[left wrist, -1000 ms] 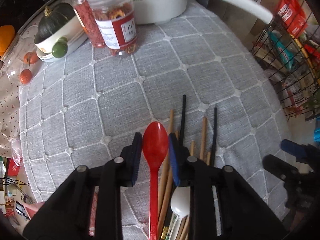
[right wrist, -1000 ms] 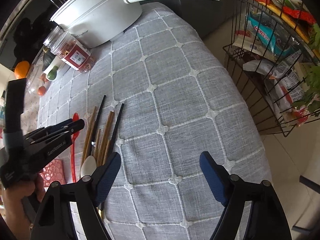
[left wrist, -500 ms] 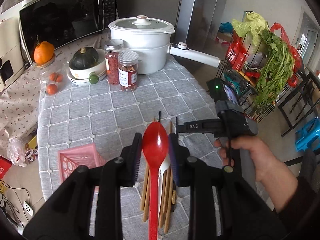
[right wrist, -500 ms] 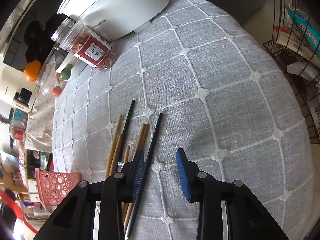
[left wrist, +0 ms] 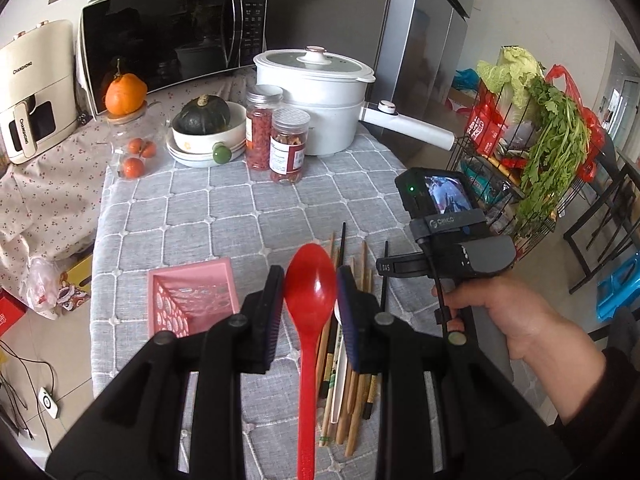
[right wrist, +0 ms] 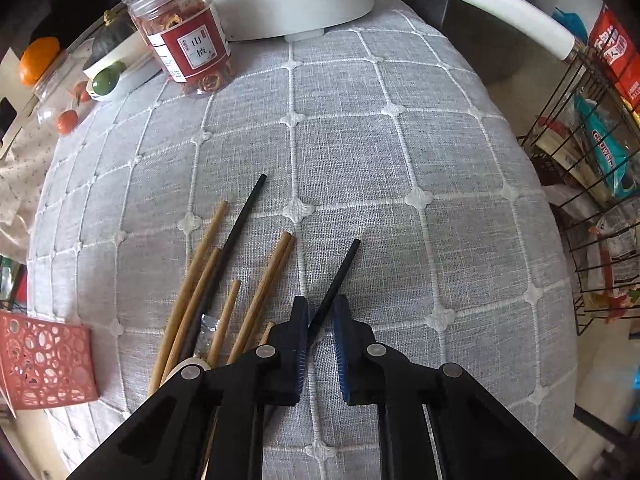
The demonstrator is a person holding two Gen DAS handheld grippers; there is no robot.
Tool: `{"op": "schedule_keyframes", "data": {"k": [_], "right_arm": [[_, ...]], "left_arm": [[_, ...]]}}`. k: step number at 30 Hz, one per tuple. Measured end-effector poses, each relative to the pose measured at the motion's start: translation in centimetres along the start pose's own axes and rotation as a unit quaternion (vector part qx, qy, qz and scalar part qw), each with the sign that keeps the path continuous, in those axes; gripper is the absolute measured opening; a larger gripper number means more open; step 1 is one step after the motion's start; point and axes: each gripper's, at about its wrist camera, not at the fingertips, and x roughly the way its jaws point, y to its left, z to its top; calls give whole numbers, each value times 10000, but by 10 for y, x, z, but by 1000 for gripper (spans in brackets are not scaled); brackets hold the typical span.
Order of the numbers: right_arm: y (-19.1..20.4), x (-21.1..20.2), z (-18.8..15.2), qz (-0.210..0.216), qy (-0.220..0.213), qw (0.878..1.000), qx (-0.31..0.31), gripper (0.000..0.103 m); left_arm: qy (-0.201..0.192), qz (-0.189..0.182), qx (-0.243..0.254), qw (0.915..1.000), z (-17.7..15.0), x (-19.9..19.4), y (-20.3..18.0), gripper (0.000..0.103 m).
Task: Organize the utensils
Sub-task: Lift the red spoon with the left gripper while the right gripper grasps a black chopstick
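Note:
My left gripper [left wrist: 310, 280] is shut on a red plastic spoon [left wrist: 310, 300] and holds it high above the table. Below it lie several wooden and black chopsticks [left wrist: 352, 352] and a white spoon [left wrist: 340, 364]. A pink perforated basket [left wrist: 192, 296] stands to their left; it also shows in the right wrist view [right wrist: 44, 360]. My right gripper [right wrist: 320, 320] is low over the cloth, its jaws narrowed around a black chopstick [right wrist: 340, 276], with a small gap on the right side. More chopsticks [right wrist: 212, 292] lie to its left.
A white electric pot [left wrist: 312, 100] with a long handle, two jars [left wrist: 276, 136], a bowl with a squash [left wrist: 206, 124] and tomatoes stand at the back of the grey quilted tablecloth [right wrist: 400, 160]. A wire rack with groceries [left wrist: 532, 152] is off the table's right edge.
My left gripper lifted the red spoon up and back from the pile. My right gripper moved over the rightmost black chopstick and narrowed its jaws from wide open to almost shut around it.

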Motion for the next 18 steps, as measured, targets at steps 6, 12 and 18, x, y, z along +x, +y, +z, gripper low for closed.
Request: {"op": "schedule_keyframes", "data": {"k": [6,12,18], "right_arm": [[-12,-3,-5,261,38,9996,129,5],[-30,-29,-16,479,-195,9983,261,5],[-30,-83,-28,729,-788,9940,220,5]], "left_arm": [[-262,139,-78,9995,-6,-9,4,28],[-565,193,-204,9980,-3,-25,11,29],[-837,238,-302,9958,-3,-41,18,29]]}}
